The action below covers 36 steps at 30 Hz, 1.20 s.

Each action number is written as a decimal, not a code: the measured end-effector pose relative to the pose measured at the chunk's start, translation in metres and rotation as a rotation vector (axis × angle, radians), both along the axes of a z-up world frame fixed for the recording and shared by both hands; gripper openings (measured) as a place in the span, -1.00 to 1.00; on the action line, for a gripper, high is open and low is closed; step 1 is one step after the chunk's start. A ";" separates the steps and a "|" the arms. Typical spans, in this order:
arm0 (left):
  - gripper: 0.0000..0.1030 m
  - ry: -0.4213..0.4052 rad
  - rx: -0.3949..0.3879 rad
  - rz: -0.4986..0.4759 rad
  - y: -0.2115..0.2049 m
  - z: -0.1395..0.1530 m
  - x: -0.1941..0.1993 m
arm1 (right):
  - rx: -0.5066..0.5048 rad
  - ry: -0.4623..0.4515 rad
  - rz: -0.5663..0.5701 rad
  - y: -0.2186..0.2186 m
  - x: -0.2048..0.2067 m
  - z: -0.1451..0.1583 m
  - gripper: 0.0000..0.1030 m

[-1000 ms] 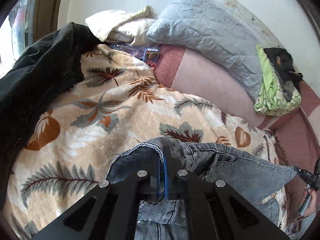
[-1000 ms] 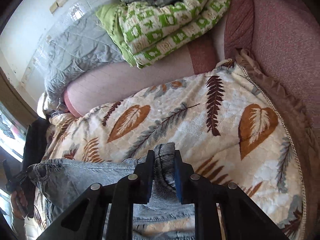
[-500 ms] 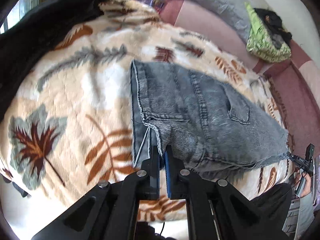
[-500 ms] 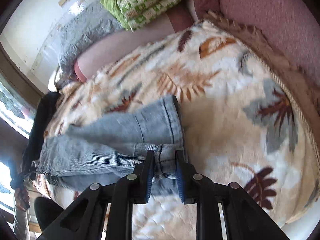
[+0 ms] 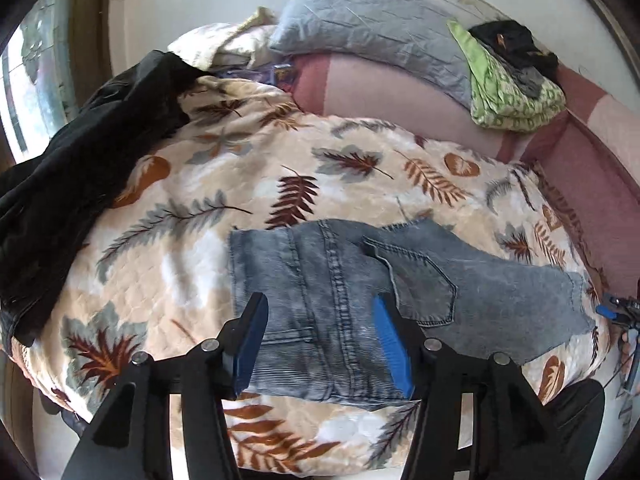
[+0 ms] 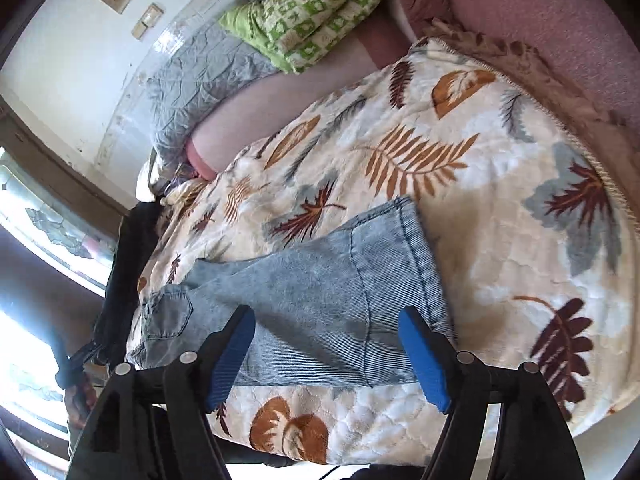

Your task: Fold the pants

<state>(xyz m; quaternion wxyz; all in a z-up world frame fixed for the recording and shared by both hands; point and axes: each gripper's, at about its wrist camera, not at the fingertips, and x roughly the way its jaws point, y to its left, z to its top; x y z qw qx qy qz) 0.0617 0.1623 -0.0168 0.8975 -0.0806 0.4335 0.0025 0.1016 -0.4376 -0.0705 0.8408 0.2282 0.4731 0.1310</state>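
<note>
The grey-blue denim pants (image 5: 360, 292) lie folded flat on the leaf-patterned blanket (image 5: 240, 184), back pocket up, near the bed's front edge. My left gripper (image 5: 320, 308) is open and empty, its blue pads spread above the waist end. In the right wrist view the pants (image 6: 320, 308) show with the leg hem at the right. My right gripper (image 6: 326, 328) is open and empty above the hem end. The right gripper also shows at the far right of the left wrist view (image 5: 618, 310).
A black jacket (image 5: 80, 168) lies along the blanket's left side. A grey pillow (image 5: 376, 36) and a green patterned bundle (image 5: 512, 92) sit at the back on the pink mattress (image 5: 400, 96). A window (image 6: 48, 232) is at the left.
Both grippers pulled the pants toward the front edge, laid them flat, then let go and opened. Both have drawn back a little above the denim.
</note>
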 end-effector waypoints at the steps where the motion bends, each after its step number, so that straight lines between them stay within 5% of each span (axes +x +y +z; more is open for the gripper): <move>1: 0.08 0.030 0.003 -0.017 -0.009 -0.011 0.007 | -0.021 0.019 -0.023 -0.002 0.004 -0.006 0.50; 6: 0.08 0.145 0.130 -0.026 -0.028 -0.066 0.021 | -0.013 0.005 -0.152 -0.033 0.040 -0.002 0.50; 9: 0.09 0.183 0.103 0.002 -0.020 -0.085 0.021 | -0.018 0.131 -0.131 -0.035 0.083 -0.023 0.42; 11: 0.09 0.172 0.083 0.001 -0.016 -0.086 0.018 | -0.068 0.200 -0.071 -0.023 0.102 -0.036 -0.60; 13: 0.10 0.171 0.087 -0.009 -0.016 -0.086 0.017 | -0.159 0.140 -0.022 -0.009 0.104 -0.021 -0.73; 18: 0.12 0.167 0.087 -0.021 -0.015 -0.089 0.017 | -0.328 -0.104 -0.110 -0.006 0.090 0.029 -0.84; 19: 0.13 0.164 0.089 -0.020 -0.015 -0.090 0.017 | -0.345 -0.084 -0.123 -0.009 0.093 0.019 -0.84; 22: 0.15 0.158 0.105 -0.017 -0.017 -0.091 0.018 | -0.383 0.175 -0.062 -0.016 0.109 -0.047 -0.82; 23: 0.15 0.158 0.110 -0.017 -0.018 -0.091 0.018 | -0.398 0.156 -0.075 -0.018 0.102 -0.048 -0.82; 25: 0.15 0.159 0.112 -0.020 -0.018 -0.090 0.018 | -0.336 0.067 -0.113 -0.020 0.081 -0.031 -0.68; 27: 0.16 0.163 0.105 -0.019 -0.017 -0.090 0.019 | -0.298 -0.010 -0.143 -0.020 0.057 -0.008 -0.09; 29: 0.17 0.168 0.104 -0.019 -0.017 -0.090 0.020 | -0.252 -0.045 -0.140 -0.018 0.036 0.009 0.75; 36: 0.20 0.171 0.105 -0.002 -0.017 -0.090 0.019 | -0.234 0.008 -0.129 -0.026 0.021 0.008 0.80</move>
